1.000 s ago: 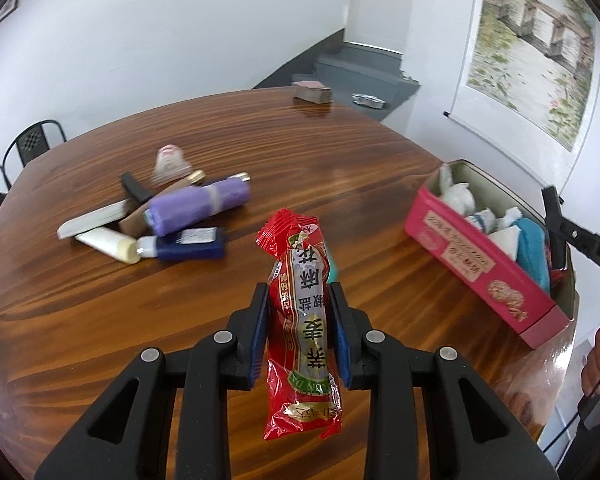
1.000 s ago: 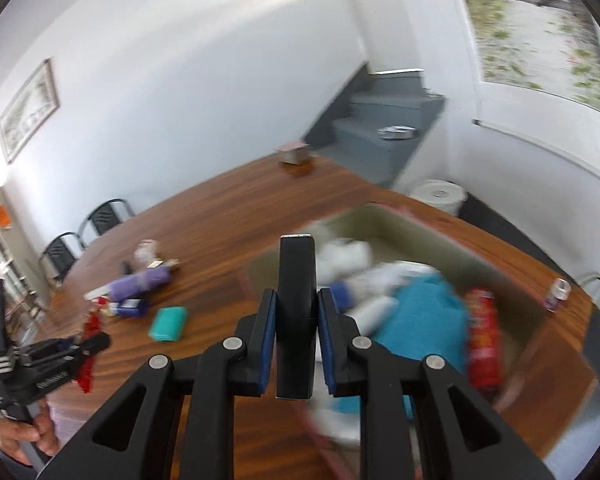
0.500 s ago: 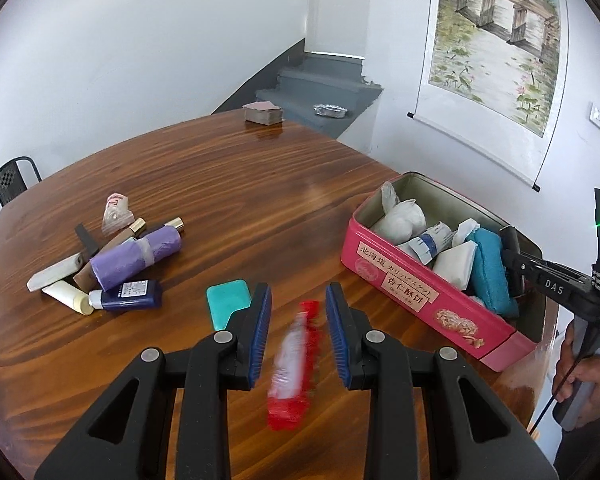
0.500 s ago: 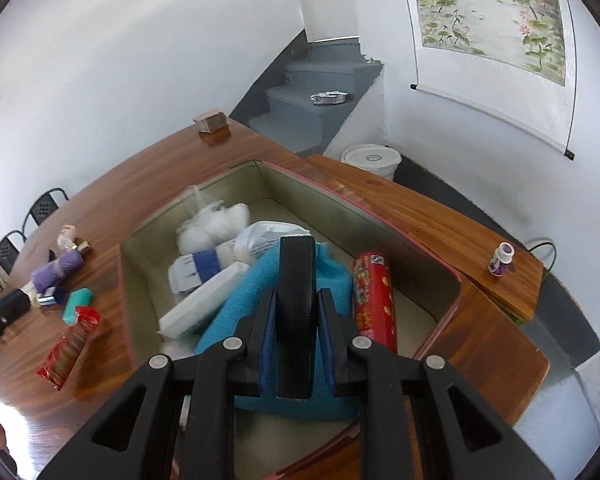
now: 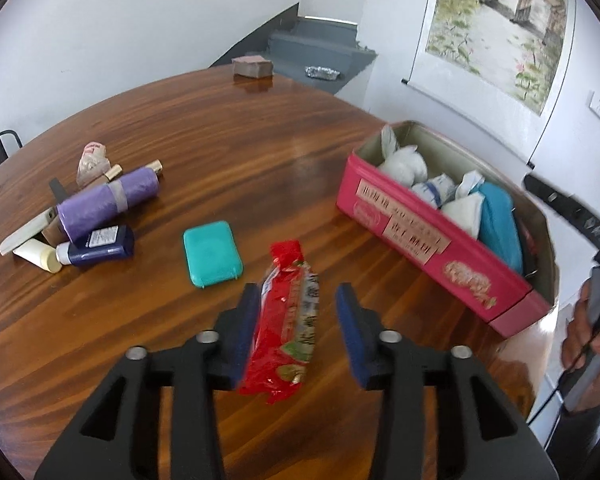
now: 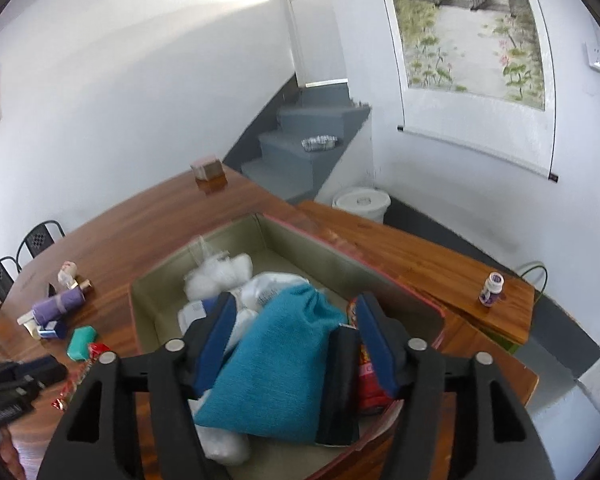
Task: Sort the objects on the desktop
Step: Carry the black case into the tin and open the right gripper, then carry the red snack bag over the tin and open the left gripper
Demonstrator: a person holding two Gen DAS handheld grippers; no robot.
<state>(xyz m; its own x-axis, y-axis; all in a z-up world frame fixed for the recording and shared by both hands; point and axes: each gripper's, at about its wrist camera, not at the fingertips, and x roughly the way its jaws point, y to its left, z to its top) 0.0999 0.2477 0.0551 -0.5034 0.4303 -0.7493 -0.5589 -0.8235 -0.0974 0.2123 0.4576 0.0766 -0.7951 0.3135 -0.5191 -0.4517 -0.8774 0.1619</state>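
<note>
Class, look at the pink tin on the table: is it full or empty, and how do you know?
Partly full. The pink tin has no lid on, and inside lie a teal pouch, white packets and a red packet.

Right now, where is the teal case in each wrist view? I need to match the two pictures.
Left wrist view: the teal case lies flat on the table, centre-left, just left of the red snack packet.
Right wrist view: the teal case is small at the lower left, left of the tin.
Shared landmark: the pink tin holding the blue cloth.
</note>
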